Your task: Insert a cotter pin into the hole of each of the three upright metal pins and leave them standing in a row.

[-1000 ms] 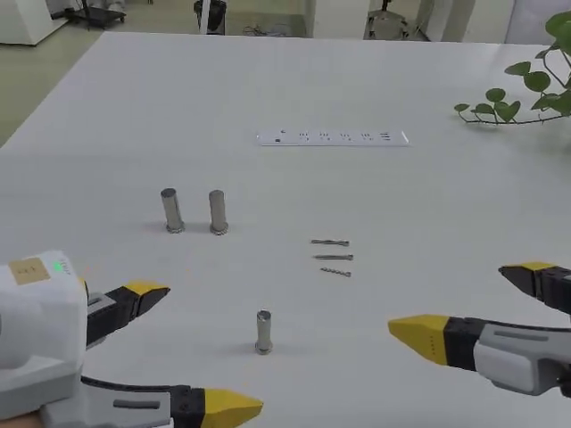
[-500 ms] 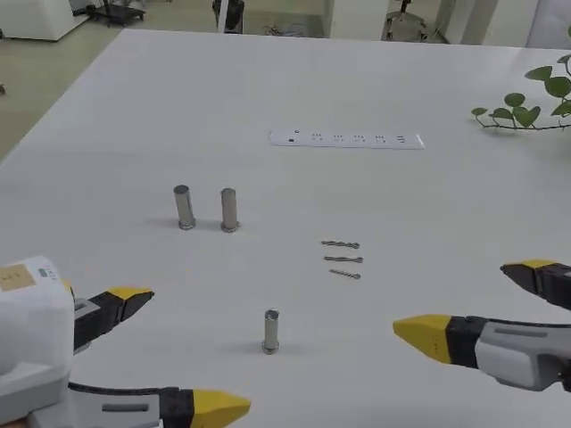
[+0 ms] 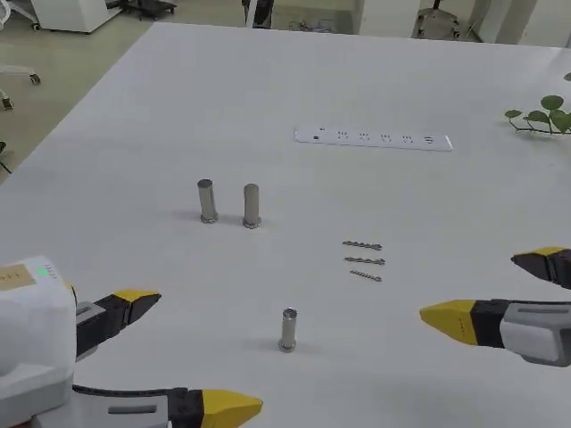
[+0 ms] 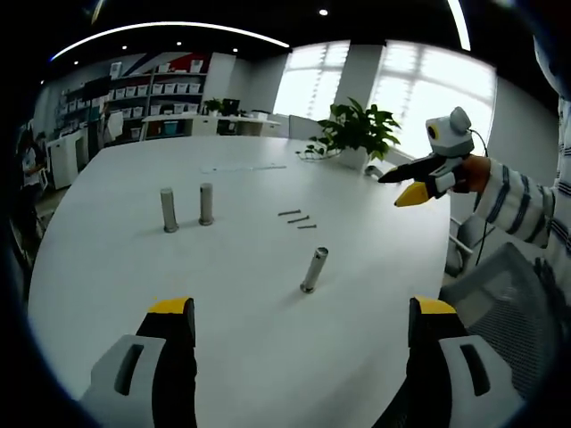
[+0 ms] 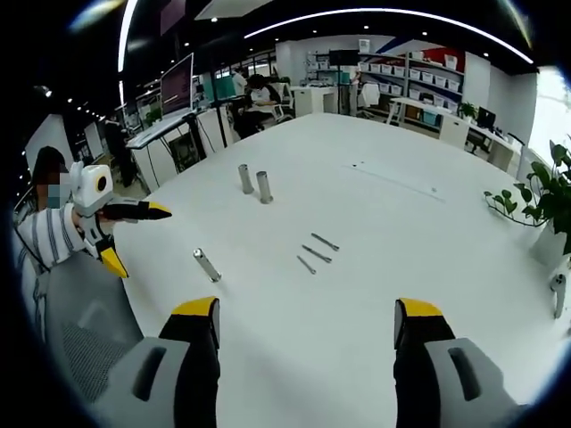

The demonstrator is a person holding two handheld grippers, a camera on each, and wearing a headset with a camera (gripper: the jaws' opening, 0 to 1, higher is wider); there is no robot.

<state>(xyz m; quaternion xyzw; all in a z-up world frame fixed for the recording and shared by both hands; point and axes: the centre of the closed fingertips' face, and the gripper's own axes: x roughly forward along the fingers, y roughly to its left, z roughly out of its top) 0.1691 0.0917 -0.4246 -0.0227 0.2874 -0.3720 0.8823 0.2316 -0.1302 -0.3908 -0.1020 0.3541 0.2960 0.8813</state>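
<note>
Lying loose on the counter (image 3: pixel 134 134), the three cotter pins (image 3: pixel 363 260) form a small parallel set right of centre, and none appears to be threaded through anything. The left metal pin (image 3: pixel 207 201) and the second metal pin (image 3: pixel 251 206) stand upright side by side, to the left of the cotter pins and slightly farther away. The third metal pin (image 3: pixel 288 330) stands alone, nearer and well apart from that pair.

By the look of it, the task has barely begun: all three insertions remain, and the lone pin probably has to join the others to make a row.

The left hand-held gripper (image 3: pixel 187 352) hovers at the near left with its jaws spread and nothing between them. The right hand-held gripper (image 3: pixel 489 287) sits at the near right, also spread and empty. A white power strip (image 3: pixel 373 138) lies farther back, with plant leaves (image 3: pixel 544 116) at the far right.
</note>
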